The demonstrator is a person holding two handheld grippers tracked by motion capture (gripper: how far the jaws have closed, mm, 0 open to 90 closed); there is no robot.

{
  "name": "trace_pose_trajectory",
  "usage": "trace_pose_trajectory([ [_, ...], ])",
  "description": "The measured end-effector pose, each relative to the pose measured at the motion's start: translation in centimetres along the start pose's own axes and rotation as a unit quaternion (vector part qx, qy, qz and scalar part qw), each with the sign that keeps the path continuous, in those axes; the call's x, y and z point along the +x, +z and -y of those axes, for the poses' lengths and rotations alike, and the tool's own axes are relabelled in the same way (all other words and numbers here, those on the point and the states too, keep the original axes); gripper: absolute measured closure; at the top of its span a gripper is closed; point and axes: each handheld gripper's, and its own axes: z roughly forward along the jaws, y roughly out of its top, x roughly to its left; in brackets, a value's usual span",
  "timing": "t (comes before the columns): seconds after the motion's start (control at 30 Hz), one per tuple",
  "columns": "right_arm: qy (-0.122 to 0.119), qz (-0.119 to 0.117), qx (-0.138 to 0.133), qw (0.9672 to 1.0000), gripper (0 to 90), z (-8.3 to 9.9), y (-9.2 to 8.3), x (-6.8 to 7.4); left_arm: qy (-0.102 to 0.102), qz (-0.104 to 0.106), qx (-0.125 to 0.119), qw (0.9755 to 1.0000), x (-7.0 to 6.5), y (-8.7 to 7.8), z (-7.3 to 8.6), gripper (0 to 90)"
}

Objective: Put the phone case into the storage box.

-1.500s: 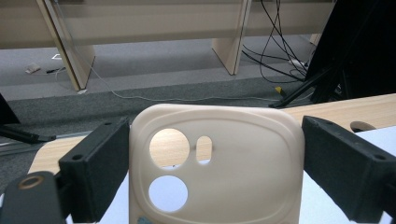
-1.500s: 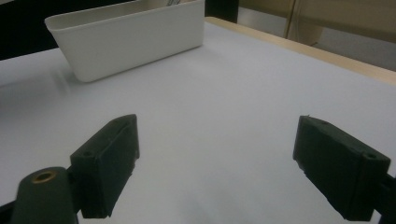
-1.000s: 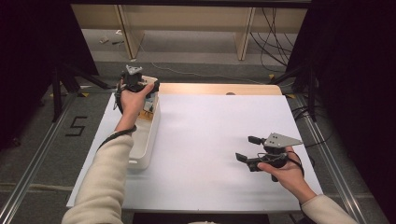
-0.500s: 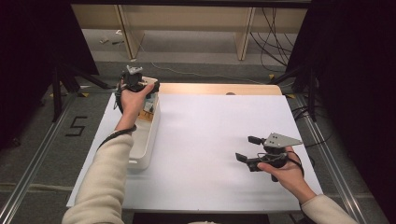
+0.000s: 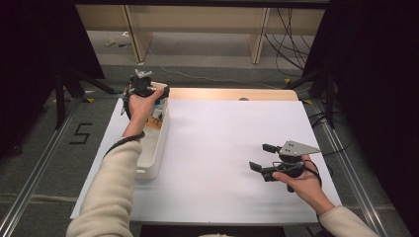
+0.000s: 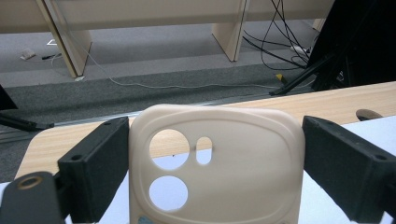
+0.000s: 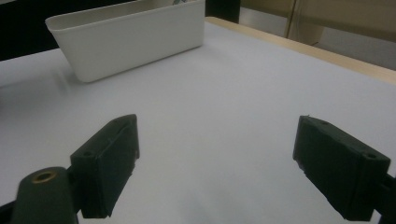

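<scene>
Over the white bin (image 5: 157,143), left gripper (image 6: 215,154) jaws clamp a phone case (image 6: 219,172), right gripper (image 5: 271,160) jaws wide, empty.

Cream phone case (image 6: 219,172), held upright

A soft, rounded cream shell with two round camera cut-outs and a small slot at its upper left; it stands between the left gripper's jaws above the table's far left corner.
</scene>
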Motion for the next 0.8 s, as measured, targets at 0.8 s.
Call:
trace_pose_trajectory([
  [0.8, 0.0, 0.0, 0.001, 1.0, 15.6, 0.02, 0.02, 0.01, 0.001, 0.004, 0.015, 0.9999, 0.15, 0.18, 0.19, 10.0],
])
